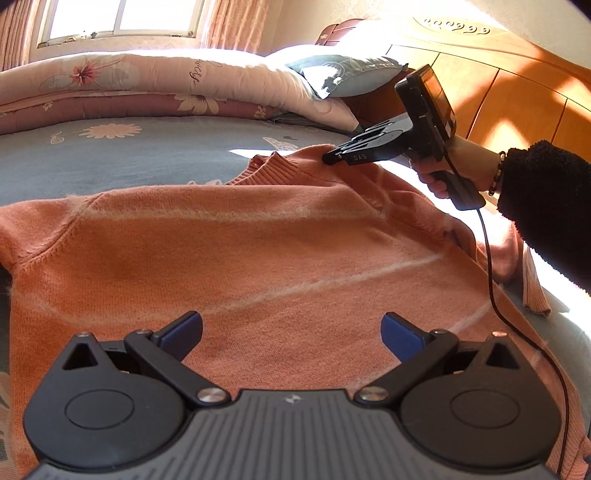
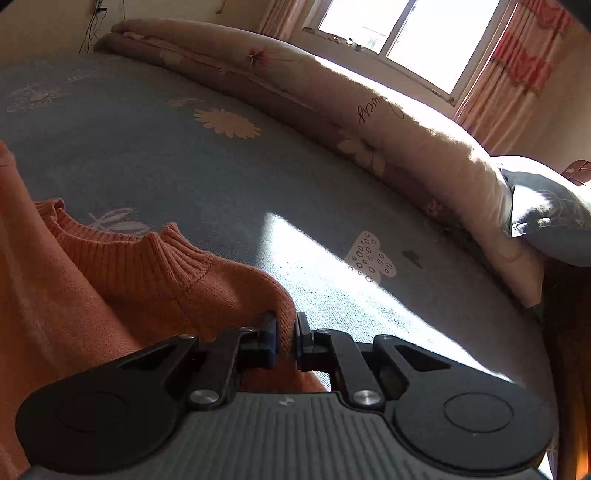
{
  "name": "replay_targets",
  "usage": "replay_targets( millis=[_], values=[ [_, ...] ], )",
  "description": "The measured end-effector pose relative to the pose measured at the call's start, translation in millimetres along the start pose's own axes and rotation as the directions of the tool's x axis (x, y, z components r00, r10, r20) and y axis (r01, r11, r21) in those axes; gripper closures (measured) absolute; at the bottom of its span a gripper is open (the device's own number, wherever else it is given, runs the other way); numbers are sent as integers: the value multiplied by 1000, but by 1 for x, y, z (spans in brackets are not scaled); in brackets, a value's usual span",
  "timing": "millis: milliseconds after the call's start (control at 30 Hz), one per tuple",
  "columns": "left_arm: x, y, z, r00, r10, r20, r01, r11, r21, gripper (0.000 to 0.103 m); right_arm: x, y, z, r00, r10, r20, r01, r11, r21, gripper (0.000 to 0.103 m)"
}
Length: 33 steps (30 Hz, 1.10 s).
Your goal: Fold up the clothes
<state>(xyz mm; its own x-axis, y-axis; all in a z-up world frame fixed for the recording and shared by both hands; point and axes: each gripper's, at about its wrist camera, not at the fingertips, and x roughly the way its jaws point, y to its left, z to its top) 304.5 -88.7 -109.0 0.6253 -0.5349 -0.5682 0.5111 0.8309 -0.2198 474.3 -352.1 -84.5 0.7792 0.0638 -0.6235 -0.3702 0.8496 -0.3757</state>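
Observation:
An orange knit sweater (image 1: 258,251) with pale stripes lies spread on the bed, its ribbed collar (image 1: 275,166) at the far side. My left gripper (image 1: 291,332) hovers open over the sweater's lower body, nothing between its blue pads. My right gripper (image 1: 330,158), held by a hand in a dark sleeve, is shut on the sweater's shoulder just right of the collar. In the right wrist view the right gripper (image 2: 286,338) pinches a raised fold of the orange sweater (image 2: 147,288) beside the ribbed collar (image 2: 162,251).
The bed has a grey-blue flowered sheet (image 2: 147,147). A rolled floral quilt (image 1: 147,81) and a pillow (image 1: 343,74) lie along its far side, under a window (image 1: 122,18). A wooden headboard (image 1: 517,92) stands at the right. A black cable (image 1: 491,288) trails over the sweater's right sleeve.

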Motion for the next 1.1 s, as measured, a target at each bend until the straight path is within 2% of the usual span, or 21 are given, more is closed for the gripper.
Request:
replay_targets(
  millis=[167, 367, 467, 567, 667, 767, 900, 1100],
  values=[
    [-3, -1, 2, 1000, 9, -2, -9, 1000, 9, 1, 18, -3, -7, 996, -76, -37, 77, 996, 47, 92],
    [9, 6, -2, 995, 63, -81, -63, 998, -1, 1, 50, -10, -18, 985, -114, -127, 126, 987, 96, 94],
    [12, 10, -4, 993, 63, -97, -65, 998, -9, 1, 49, -17, -19, 988, -82, -130, 103, 981, 162, 92],
    [13, 9, -5, 993, 64, -104, -65, 998, -4, 1, 28, -34, -16, 995, -25, -94, 47, 969, 244, 85],
    [14, 8, -5, 992, 67, -105, -67, 998, -2, 1, -1, -59, -20, 999, 18, -35, -6, 948, 318, 63],
    [15, 6, -5, 992, 73, -105, -73, 997, 7, 1, -15, -89, -39, 998, 62, -16, -50, 915, 401, 56],
    [16, 5, -6, 992, 77, -103, -76, 997, 15, 1, -23, -113, -80, 989, 146, -10, -121, 854, 506, 56],
    [18, 2, -8, 991, 89, -99, -86, 996, 36, 1, -27, -106, -125, 984, 167, -65, -103, 826, 554, 56]
  ],
)
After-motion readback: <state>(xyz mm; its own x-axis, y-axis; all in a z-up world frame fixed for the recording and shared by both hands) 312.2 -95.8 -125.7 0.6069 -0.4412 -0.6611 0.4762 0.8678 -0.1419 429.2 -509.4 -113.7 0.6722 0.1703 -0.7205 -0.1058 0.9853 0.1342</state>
